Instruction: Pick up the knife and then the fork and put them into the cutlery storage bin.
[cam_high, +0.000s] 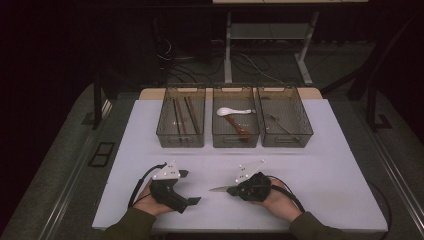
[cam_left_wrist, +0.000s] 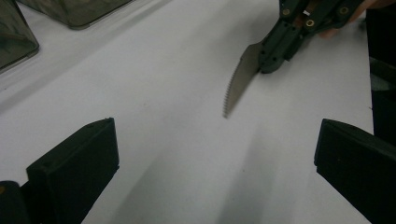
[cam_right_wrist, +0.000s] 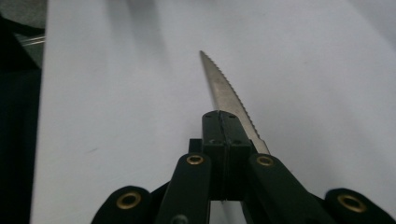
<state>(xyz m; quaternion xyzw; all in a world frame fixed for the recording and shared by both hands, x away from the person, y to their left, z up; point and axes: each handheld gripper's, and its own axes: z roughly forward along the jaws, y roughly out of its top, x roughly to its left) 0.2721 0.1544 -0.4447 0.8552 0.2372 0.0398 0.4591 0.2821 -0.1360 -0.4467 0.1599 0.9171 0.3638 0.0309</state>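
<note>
A white tabletop stands lit in a dark room — grey floor around it, black cables trailing behind, and the pale metal legs of another desk beyond.

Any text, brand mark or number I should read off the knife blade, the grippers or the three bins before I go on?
None can be read.
The serrated knife blade is bare metal in both gripper views, with no stamp visible.
The right gripper and left gripper carry only brass screws and plain plates.
The three bins show no labels; they are too small and dim for fine print.
</note>
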